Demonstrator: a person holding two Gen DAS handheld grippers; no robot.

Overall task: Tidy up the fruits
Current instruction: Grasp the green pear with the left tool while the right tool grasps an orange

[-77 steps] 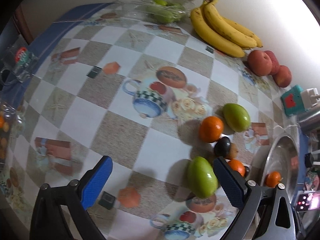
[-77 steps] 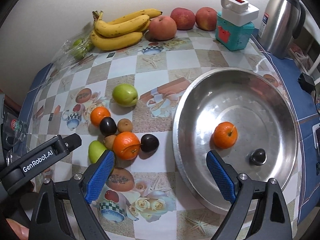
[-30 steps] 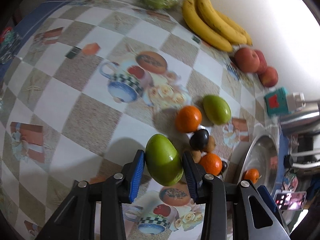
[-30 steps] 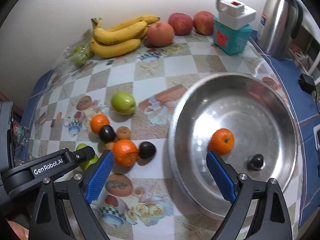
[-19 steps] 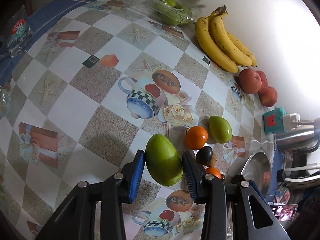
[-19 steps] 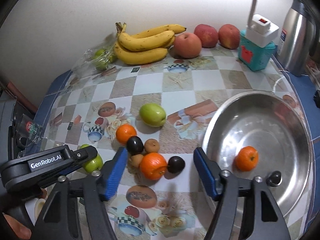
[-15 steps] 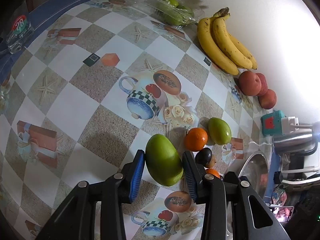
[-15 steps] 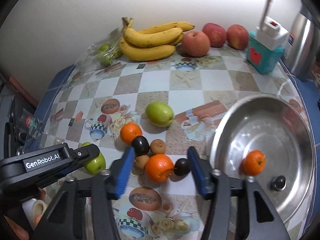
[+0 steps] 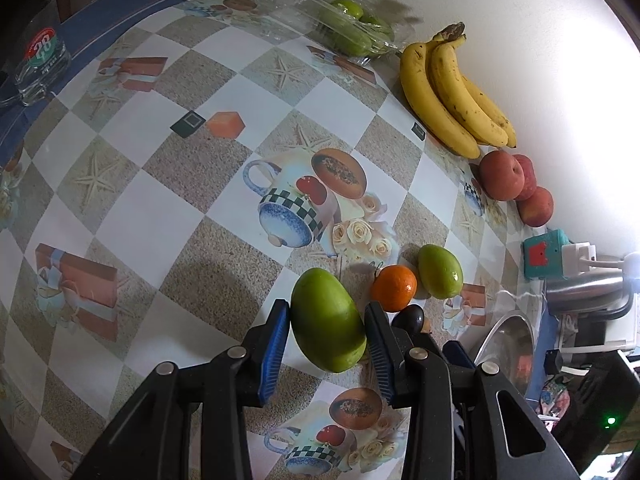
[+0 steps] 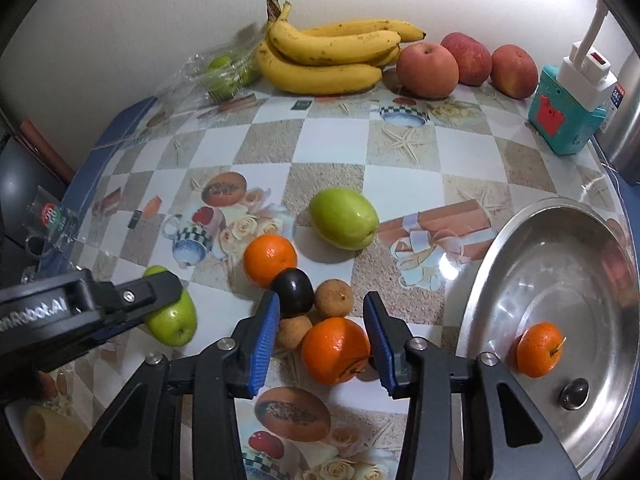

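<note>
One orange [image 10: 538, 349] lies in the steel bowl [image 10: 500, 248] at right of the right-wrist frame; most sorting is judged outstanding. The left gripper [image 9: 327, 338] jaws are clamped on a green mango [image 9: 326, 330], centre-low in the left-wrist frame. The right gripper [image 10: 320, 338] jaws stand part-open around another orange [image 10: 335, 350], not gripping.

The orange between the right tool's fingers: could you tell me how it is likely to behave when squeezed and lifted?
The orange looks round and firm, so it would probably roll if nudged. Its glossy peel may slip against the ribbed blue pads. The small brown fruit touching it could shift as it lifts.
</note>
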